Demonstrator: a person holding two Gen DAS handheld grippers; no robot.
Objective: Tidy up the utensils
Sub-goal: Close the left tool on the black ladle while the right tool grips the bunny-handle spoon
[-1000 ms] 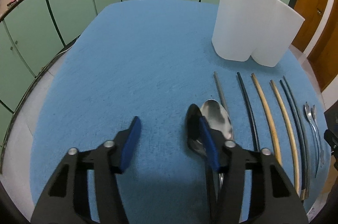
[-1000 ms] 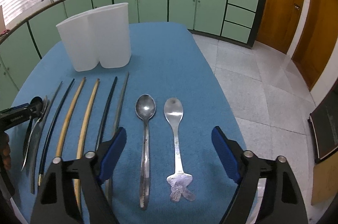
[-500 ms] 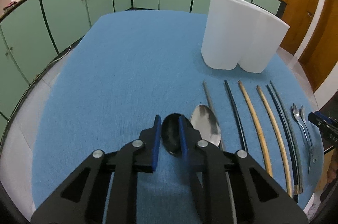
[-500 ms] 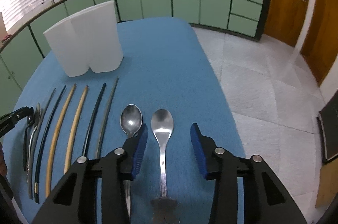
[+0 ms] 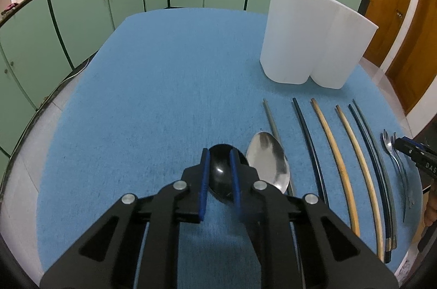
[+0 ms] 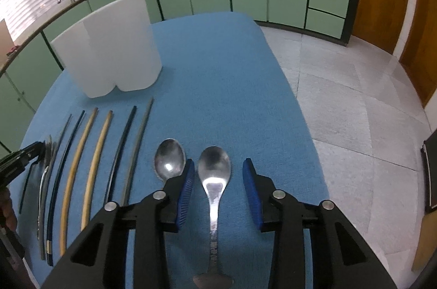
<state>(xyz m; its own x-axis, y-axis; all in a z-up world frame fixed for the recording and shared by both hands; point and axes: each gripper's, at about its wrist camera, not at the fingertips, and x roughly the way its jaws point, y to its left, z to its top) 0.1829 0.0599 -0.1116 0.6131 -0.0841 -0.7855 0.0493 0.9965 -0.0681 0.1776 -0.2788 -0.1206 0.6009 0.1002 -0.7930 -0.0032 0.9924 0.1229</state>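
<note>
My left gripper (image 5: 220, 160) is shut on a black spoon (image 5: 222, 174), its bowl between the blue pads. A steel spoon (image 5: 269, 162) lies just right of it. My right gripper (image 6: 218, 171) is partly open, its pads either side of a steel spoon (image 6: 214, 171) on the blue cloth. A second steel spoon (image 6: 169, 160) lies left of it. Several chopsticks (image 6: 94, 149) lie in a row, also in the left wrist view (image 5: 331, 144). A white two-part holder (image 5: 314, 35) stands behind them, also in the right wrist view (image 6: 109, 46).
The blue cloth (image 5: 164, 98) covers the table. Green cabinets (image 5: 82, 2) ring the room. The table's right edge drops to a tiled floor (image 6: 355, 111). The other gripper shows at the far right in the left wrist view (image 5: 415, 155).
My left gripper has closed on the black spoon. My right gripper has moved forward and narrowed around the right steel spoon.
</note>
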